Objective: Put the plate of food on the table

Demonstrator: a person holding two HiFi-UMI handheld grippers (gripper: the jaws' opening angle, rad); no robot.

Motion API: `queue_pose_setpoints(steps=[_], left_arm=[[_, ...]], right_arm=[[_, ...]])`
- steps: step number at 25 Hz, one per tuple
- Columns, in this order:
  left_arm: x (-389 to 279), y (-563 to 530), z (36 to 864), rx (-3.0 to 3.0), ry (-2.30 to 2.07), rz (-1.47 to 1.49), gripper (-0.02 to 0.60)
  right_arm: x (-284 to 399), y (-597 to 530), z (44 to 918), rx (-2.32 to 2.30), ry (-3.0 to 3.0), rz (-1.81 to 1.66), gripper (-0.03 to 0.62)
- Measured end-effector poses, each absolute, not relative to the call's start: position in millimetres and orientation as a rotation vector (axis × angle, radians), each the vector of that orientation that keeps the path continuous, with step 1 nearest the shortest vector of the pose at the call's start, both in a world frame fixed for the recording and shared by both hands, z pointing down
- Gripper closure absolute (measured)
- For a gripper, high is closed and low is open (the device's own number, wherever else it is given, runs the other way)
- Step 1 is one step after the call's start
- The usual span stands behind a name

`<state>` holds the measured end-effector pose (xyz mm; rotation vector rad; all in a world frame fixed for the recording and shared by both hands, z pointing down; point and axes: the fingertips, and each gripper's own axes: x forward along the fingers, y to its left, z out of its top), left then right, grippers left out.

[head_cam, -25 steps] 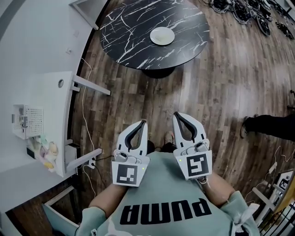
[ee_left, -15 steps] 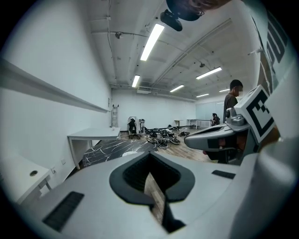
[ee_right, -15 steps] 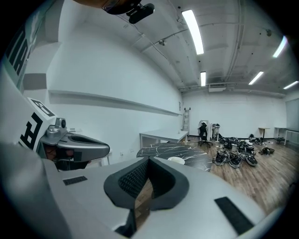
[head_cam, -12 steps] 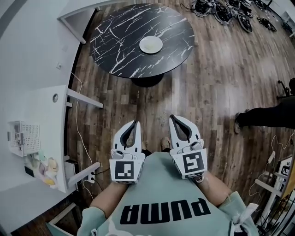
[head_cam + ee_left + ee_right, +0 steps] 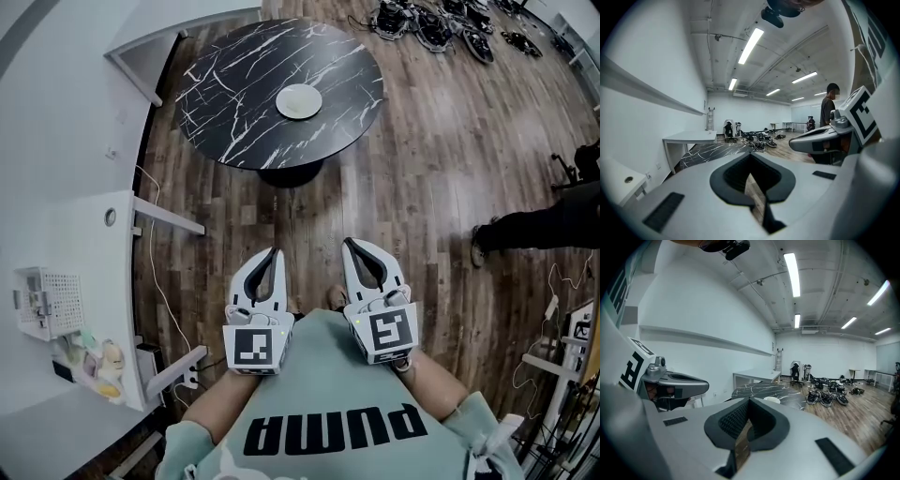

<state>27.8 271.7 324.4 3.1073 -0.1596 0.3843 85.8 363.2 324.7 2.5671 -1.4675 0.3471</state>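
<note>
A white plate (image 5: 299,101) lies near the middle of the round black marble table (image 5: 234,94) at the top of the head view; whether food is on it I cannot tell. Both grippers are held close to the person's chest, far short of the table. My left gripper (image 5: 275,252) is shut with nothing between its jaws. Beside it, my right gripper (image 5: 348,244) is shut and empty too. The right gripper view shows the plate (image 5: 772,400) on the table (image 5: 759,391) beyond its closed jaws (image 5: 750,401). The left gripper view shows its closed jaws (image 5: 751,157) and the table (image 5: 710,152).
A white counter (image 5: 89,234) with a white basket (image 5: 45,300) and small items runs along the left. A cable (image 5: 161,281) trails on the wood floor. Another person's legs (image 5: 539,225) stand at the right. Several dark devices (image 5: 427,23) lie on the floor beyond the table.
The table and plate have slid left and look a little smaller in the head view. Both grippers stay shut near the chest. The person at the right has shifted upward in frame.
</note>
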Motion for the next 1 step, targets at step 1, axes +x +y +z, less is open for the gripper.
queue_pose_setpoints(steps=[1], left_arm=[[26.7, 271.2, 324.5, 3.111, -0.148, 0.398, 0.575]], right_arm=[[85.2, 362.3, 324.2, 2.570, -1.463, 0.347, 0.588]])
